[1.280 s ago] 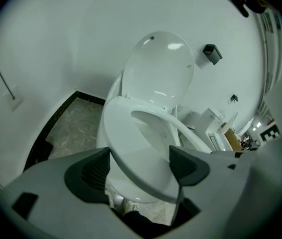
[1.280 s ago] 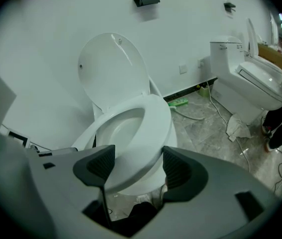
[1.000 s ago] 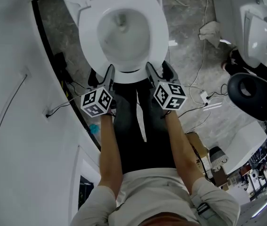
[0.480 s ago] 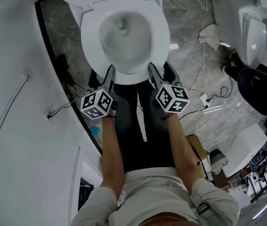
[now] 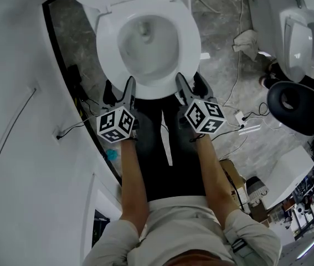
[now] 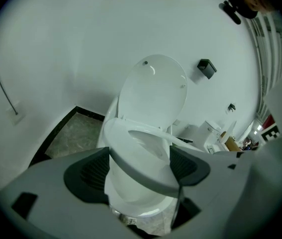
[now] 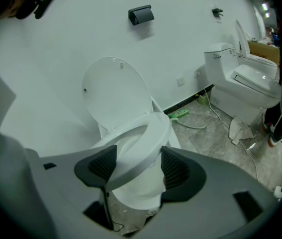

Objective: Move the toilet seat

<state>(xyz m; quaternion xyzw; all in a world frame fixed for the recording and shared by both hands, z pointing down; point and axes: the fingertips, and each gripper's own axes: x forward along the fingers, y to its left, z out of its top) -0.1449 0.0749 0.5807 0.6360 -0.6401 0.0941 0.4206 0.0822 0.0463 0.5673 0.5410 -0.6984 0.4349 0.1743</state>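
While grippers [image 5: 119,90] [image 5: 190,86] clamp it, toilet seat [image 5: 106,46] tilts.

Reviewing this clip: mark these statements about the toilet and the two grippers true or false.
1. The lid stands upright. True.
2. The toilet seat lies flat on the bowl. False: its front is raised off the bowl.
3. Only the left gripper holds the seat. False: the right gripper also has the seat's front rim between its jaws.
4. A second toilet stands in the room. True.
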